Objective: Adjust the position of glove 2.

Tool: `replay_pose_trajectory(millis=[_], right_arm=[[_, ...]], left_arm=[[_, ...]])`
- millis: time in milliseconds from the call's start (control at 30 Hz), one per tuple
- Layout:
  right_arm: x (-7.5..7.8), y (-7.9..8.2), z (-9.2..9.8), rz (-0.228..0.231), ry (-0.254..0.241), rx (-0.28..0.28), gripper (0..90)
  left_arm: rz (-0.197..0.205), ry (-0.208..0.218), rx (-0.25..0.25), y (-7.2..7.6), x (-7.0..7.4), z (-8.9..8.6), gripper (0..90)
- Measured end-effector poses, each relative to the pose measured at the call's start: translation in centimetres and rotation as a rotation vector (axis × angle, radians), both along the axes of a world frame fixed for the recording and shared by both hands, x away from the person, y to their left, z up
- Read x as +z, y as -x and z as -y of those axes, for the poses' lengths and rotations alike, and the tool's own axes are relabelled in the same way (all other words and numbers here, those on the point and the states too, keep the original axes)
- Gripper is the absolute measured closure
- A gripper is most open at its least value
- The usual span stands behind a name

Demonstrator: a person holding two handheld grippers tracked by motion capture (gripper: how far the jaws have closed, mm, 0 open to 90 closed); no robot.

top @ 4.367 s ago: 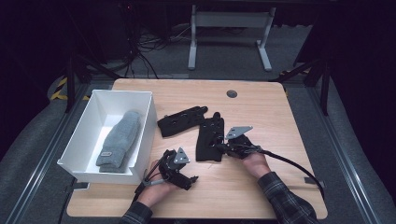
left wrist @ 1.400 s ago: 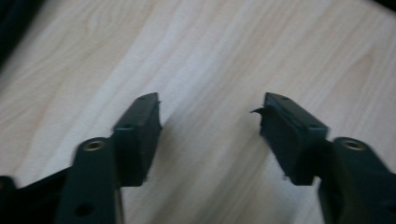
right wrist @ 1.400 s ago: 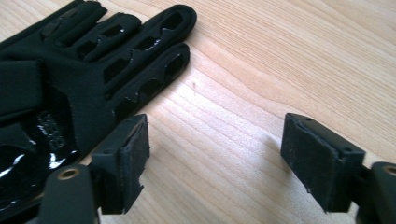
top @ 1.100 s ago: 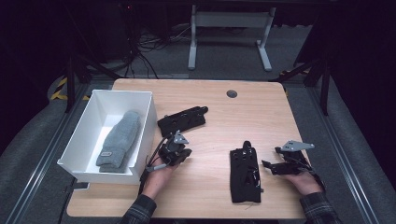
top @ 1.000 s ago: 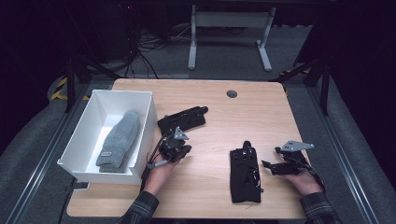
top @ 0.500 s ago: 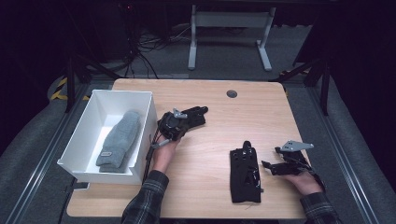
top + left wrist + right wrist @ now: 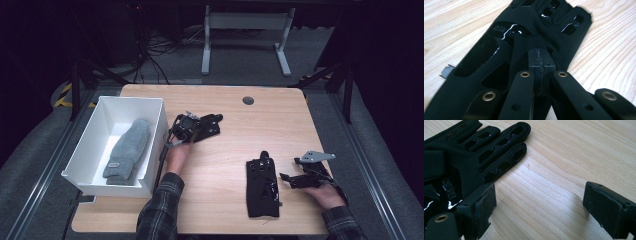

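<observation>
On a wooden counter (image 7: 220, 165), the left claw (image 7: 186, 125) presses down on a black fingerless glove (image 7: 202, 127) lying just right of a white bin (image 7: 95, 145) that holds a grey sock (image 7: 127, 150). Its jaws stand pressed together, apparently pinching a fold of fabric. The right claw (image 7: 292, 180) rests spread beside the second glove (image 7: 261, 182) at near right. The thin pinch could slip if lifted, dropping the glove. The left gripper view shows the raised fold (image 7: 526, 45) between the pads; the high view cannot resolve it.
</observation>
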State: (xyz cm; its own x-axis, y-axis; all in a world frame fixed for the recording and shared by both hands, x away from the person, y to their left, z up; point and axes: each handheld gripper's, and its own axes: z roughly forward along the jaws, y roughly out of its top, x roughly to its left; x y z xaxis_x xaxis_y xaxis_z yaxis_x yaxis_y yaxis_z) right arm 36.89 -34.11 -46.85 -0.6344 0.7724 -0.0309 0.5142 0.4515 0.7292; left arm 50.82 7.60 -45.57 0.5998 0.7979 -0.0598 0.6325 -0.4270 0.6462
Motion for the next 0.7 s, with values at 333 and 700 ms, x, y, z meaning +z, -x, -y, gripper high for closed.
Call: replay_pose_trajectory(millis=[333,700], right_arm=[[0.0,0.0,0.0,0.002,0.001,0.004,12.0],[0.0,0.0,0.0,0.002,0.001,0.004,12.0]], left_arm=[[-0.019,0.046,-0.054,2.4,-0.2,0.4,90.0],[-0.063,0.074,-0.126,6.1,-0.2,1.8,90.0]])
